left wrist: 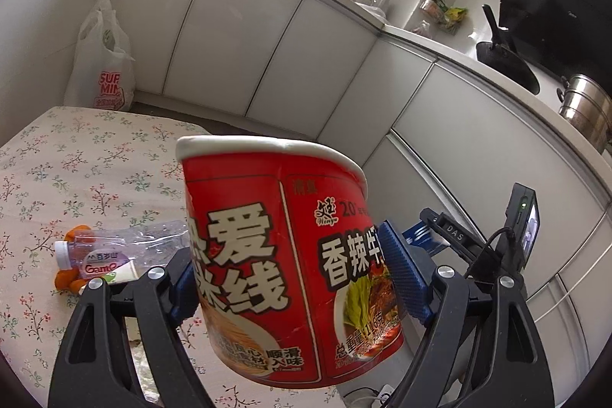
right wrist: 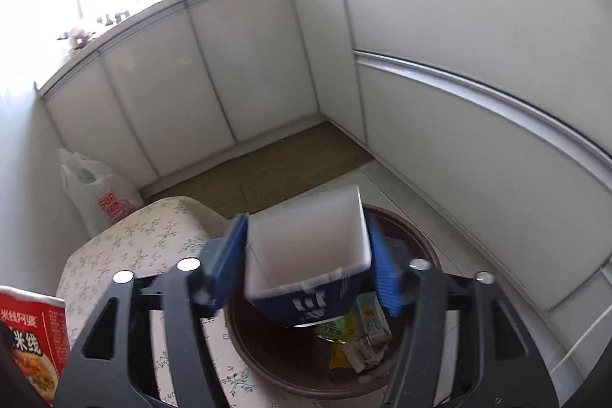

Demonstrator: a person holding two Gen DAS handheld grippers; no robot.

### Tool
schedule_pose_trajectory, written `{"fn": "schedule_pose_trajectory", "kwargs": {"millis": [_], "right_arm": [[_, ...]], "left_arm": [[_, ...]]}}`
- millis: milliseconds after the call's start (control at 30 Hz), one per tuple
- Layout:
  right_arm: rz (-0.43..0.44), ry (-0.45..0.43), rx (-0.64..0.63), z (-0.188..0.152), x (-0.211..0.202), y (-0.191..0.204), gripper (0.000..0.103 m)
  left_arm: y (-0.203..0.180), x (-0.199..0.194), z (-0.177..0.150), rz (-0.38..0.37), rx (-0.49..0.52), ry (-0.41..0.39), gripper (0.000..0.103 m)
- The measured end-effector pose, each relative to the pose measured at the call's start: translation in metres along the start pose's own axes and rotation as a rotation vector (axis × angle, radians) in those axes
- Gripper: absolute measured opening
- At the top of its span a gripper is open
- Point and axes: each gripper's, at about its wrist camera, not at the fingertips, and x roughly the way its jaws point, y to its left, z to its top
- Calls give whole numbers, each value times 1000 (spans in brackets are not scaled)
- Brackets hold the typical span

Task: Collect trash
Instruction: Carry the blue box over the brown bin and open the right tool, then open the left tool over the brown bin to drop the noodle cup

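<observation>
Floral tablecloth [left wrist: 76, 155] beneath tool-gripped red paper noodle cup [left wrist: 283, 255].

Both wrist views look close along their fingers toward the white cabinets [left wrist: 237, 37], sharing the flowered table [right wrist: 153, 239].

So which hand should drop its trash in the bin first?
Right. The right gripper holds the carton directly above the bin, while the left gripper holds the noodle cup over the table.
</observation>
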Motion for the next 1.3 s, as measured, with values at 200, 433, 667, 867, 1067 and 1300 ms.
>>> {"fn": "schedule_pose_trajectory", "kwargs": {"millis": [200,433,667,867,1067,1300], "right_arm": [[-57,-45,135,11,-14,-37,96],[-115,-56,333,12,-26,-96,96],[-161,-62,396,13,-29,-121,96],[-153,-47,431,11,-29,-129,96],[-126,-29,432,10,-26,-126,96],[-147,-32,413,11,-29,-125,96]], "left_arm": [[-33,34,1,-42,31,49,80],[-74,89,-3,-89,61,149,80],[-101,144,-10,-98,62,262,81],[-112,177,-14,-76,83,352,83],[-107,179,-15,-68,63,370,85],[-104,171,-12,-21,91,353,88]]}}
